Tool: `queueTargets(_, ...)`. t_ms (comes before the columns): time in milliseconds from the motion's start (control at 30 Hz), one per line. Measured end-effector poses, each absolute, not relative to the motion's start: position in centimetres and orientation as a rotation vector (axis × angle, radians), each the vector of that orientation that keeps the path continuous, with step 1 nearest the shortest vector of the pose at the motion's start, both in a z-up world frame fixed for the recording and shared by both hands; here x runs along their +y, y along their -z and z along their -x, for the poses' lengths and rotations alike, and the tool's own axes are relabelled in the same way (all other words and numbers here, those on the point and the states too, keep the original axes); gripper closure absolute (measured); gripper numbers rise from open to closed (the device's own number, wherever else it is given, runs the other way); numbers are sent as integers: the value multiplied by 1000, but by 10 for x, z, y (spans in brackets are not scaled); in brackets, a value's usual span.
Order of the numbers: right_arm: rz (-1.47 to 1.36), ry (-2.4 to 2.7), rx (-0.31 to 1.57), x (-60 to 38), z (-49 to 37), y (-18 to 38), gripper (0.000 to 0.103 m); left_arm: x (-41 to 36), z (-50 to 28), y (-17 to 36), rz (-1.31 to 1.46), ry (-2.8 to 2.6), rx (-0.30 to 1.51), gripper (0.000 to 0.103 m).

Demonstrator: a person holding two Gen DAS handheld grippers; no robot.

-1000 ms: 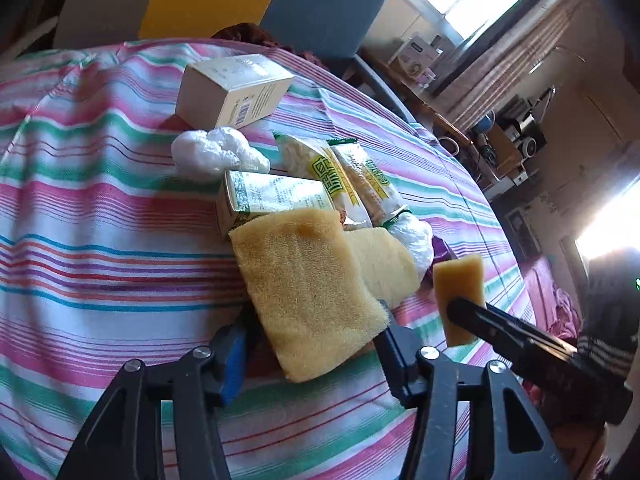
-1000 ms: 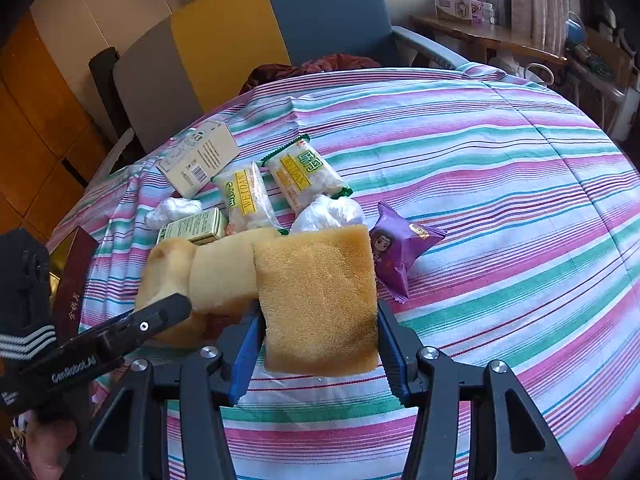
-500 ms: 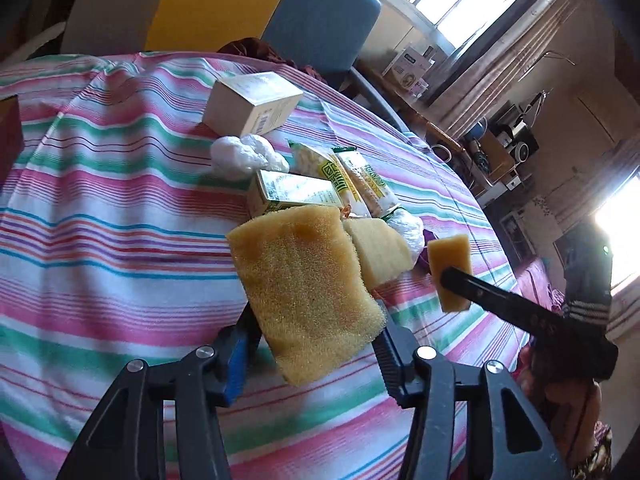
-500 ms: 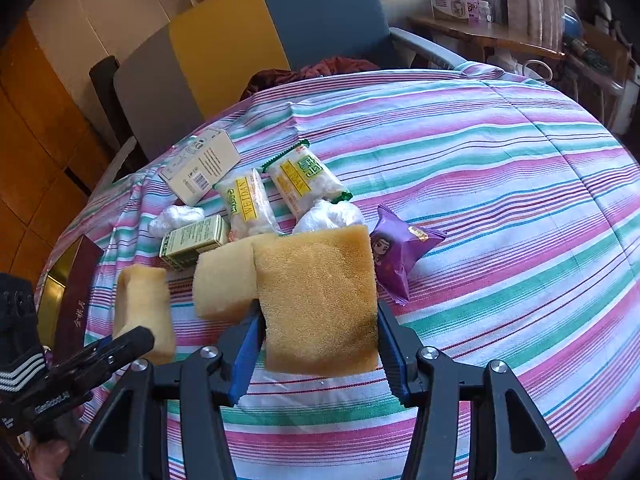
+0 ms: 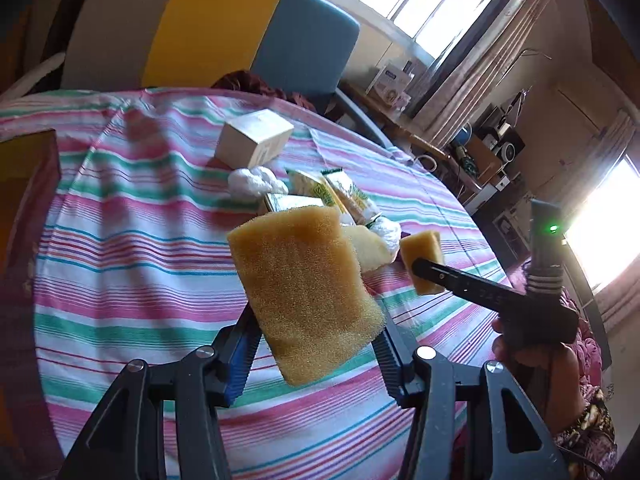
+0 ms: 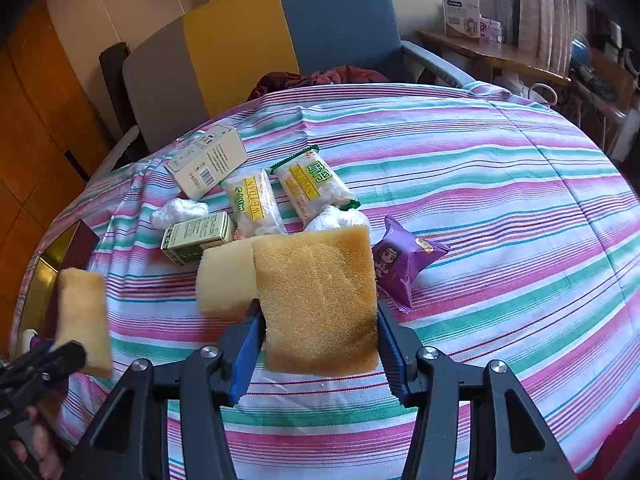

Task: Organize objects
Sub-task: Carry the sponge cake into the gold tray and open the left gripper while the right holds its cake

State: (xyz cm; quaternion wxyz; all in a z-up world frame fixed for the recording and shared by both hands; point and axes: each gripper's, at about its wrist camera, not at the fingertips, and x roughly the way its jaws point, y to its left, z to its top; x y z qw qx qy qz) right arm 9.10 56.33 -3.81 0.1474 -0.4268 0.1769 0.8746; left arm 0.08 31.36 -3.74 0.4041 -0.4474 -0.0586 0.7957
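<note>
My left gripper (image 5: pixel 316 348) is shut on a yellow sponge (image 5: pixel 304 292) and holds it above the striped tablecloth (image 5: pixel 140 280). It also shows in the right wrist view (image 6: pixel 82 312) at the far left. My right gripper (image 6: pixel 318 340) is shut on a second yellow sponge (image 6: pixel 318 300), seen from the left wrist as a small block (image 5: pixel 422 258). A third, paler sponge (image 6: pixel 226 278) lies on the cloth just left of it.
On the cloth lie a white box (image 6: pixel 206 160), a small green box (image 6: pixel 198 236), two snack packs (image 6: pixel 280 196), two white wads (image 6: pixel 180 212), and a purple packet (image 6: pixel 400 264). A gold-and-maroon box (image 6: pixel 60 252) sits at the left edge. A chair (image 6: pixel 256 40) stands behind.
My left gripper has lifted and pulled back to the left with its sponge, away from the pile. My right gripper has stayed put, still holding its sponge.
</note>
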Motion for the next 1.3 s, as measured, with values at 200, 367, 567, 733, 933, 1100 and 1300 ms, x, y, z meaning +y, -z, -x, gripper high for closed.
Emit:
queueTargets(200,1224,-2526,489,561,-92,37,49,290,3,20,1085,-2045,-166,49)
queueTargets(367,1211,-2538,474,559,-92,34,49,265,12,11,1068,-2093,-180,49)
queueTargets(567,1206,-2540,467,558,-93,34,49,224,32,5,1078,-2172,-217,49)
queueTargets(733,1144,-2572,487,559,-96,26,49,182,54,-3,1068,-2262,-259,49)
queueTargets(933,1052,-2652,433,547,-99,12,49,133,87,4,1152,-2370,-251,49)
queueTargets(1100,1047,-2704,415,538,-97,10,49,88,109,18,1237,-2458,-263,49)
queueTargets(1300,1053,-2690,443,542,-98,14,49,50,133,43,1409,-2498,-222,49)
